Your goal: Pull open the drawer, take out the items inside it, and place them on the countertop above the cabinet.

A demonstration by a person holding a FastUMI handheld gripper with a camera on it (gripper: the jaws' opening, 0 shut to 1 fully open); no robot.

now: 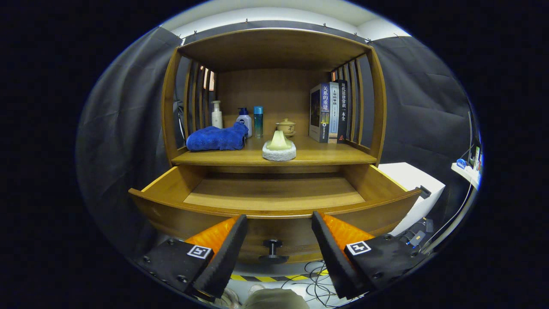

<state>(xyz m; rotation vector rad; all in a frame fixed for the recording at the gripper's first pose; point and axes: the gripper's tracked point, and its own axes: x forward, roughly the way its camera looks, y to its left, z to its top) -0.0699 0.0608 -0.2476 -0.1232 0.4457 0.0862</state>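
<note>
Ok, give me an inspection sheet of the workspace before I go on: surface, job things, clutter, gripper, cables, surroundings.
Surface: countertop above the drawer, wooden, partly occupied.
Job's things: drawer pulled open, visible floor bare; blue towel and round grey pad with pale object on the countertop.
Clutter: three bottles, lidded cup and upright books at the back.
Gripper: gripper open, holding nothing, fingers either side of the drawer knob, apart from it.
Cables: loose cables on the floor below.
Surroundings: white box beside the cabinet; dark cloth walls.
</note>
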